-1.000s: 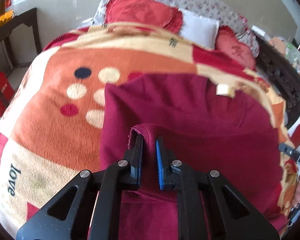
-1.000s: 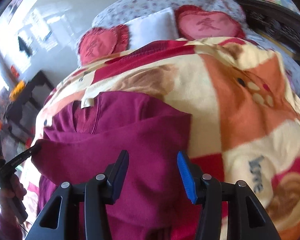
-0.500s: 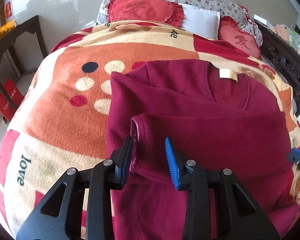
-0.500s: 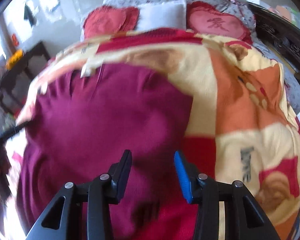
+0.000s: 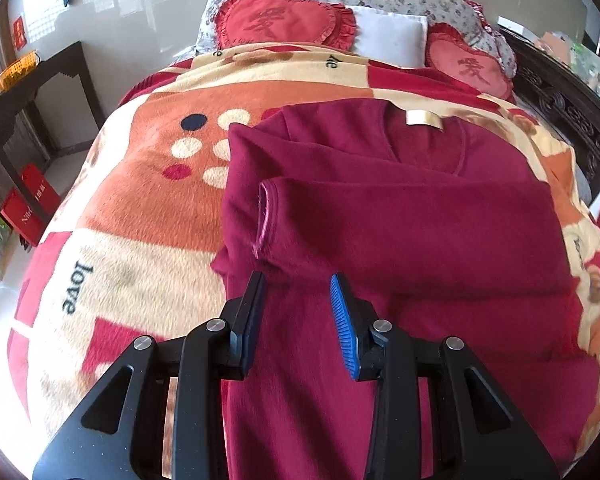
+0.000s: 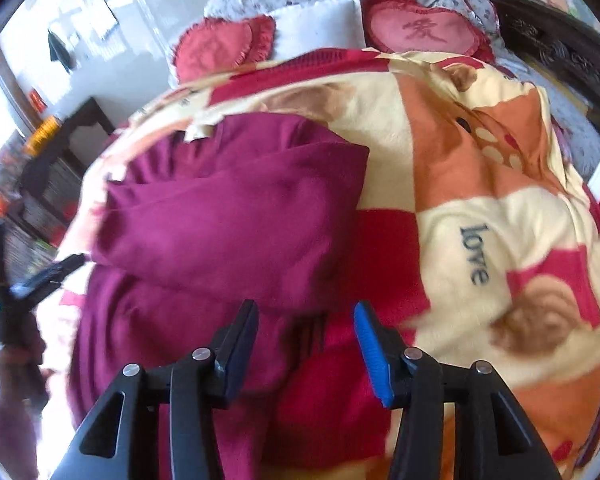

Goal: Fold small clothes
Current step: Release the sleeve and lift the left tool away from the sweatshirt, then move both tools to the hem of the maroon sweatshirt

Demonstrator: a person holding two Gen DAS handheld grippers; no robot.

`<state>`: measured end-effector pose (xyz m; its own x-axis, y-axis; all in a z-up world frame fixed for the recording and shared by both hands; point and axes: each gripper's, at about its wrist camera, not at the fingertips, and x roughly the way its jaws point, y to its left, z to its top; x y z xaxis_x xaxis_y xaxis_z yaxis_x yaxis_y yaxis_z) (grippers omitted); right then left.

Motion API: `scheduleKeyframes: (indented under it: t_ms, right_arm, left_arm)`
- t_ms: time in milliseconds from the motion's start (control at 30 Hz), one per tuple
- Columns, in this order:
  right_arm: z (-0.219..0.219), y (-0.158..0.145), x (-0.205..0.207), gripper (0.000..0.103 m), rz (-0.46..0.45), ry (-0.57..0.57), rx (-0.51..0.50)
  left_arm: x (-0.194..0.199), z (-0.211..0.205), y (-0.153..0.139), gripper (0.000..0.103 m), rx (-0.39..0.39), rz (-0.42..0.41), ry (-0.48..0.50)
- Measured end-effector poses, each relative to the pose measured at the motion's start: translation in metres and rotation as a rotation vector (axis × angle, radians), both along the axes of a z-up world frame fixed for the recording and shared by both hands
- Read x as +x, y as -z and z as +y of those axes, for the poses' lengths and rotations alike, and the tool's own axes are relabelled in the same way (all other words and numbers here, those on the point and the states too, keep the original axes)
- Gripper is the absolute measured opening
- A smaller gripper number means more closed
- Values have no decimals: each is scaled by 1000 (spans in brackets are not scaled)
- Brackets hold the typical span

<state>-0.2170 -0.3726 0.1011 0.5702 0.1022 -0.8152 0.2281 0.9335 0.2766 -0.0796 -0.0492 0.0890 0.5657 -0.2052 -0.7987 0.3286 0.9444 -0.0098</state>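
Bed w/ orange, cream & red fleece blanket (image 5: 132, 208), heart-shaped red cushions (image 5: 284, 20) far ahead by wall; folded maroon fleece top (image 5: 400, 240) just ahead of left gripper (image 5: 296, 300), jaws part-spread, nothing gripped; right gripper (image 6: 306, 328) just widened, prob. clear of cloth (blurry).

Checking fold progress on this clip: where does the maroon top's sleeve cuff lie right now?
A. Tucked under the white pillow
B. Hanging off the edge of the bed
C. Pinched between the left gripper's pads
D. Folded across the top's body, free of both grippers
D. The sleeve cuff lies flat across the maroon top, beyond the left gripper, whose jaws stand apart with nothing pinched; the right gripper is open too.
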Motion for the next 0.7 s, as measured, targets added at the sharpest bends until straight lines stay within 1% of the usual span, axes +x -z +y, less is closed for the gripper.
scheduleKeyframes:
  t_ms: [33,67,100,133,167,233,300,467,533,633,700]
  right_arm:
    - [-1,-3,-8,50,-3,-4,5]
    - [-1,-7,-20,54,-9,-6,6]
    - [2,-9,-28,60,-10,-6,2]
    - [3,-10,-38,62,-9,-4,-9]
    - [5,-10,-45,63,-7,-5,-16]
    - [8,-7,-61,63,0,-12,-16]
    - [10,-2,-70,63,6,-13,-11]
    - [22,18,-92,63,42,-36,11]
    - [24,25,-101,63,54,-40,10]
    - [25,32,-114,64,54,-40,48]
    - [25,35,-122,69,47,-46,73]
  left_arm:
    - [-6,1,-3,33,-1,-4,5]
    - [-11,1,-4,33,-2,-6,9]
    - [-16,1,-6,33,-2,-7,13]
    - [-21,1,-7,37,0,-6,18]
    - [-27,2,-8,46,-1,-4,22]
    - [-37,3,-11,55,-17,-6,27]
    - [-45,5,-14,55,-26,-8,27]
    - [-69,17,-16,56,-52,32,45]
    - [-81,28,-14,56,-67,62,55]
    - [-99,51,-5,56,-93,116,55]
    - [-111,63,3,56,-92,156,44]
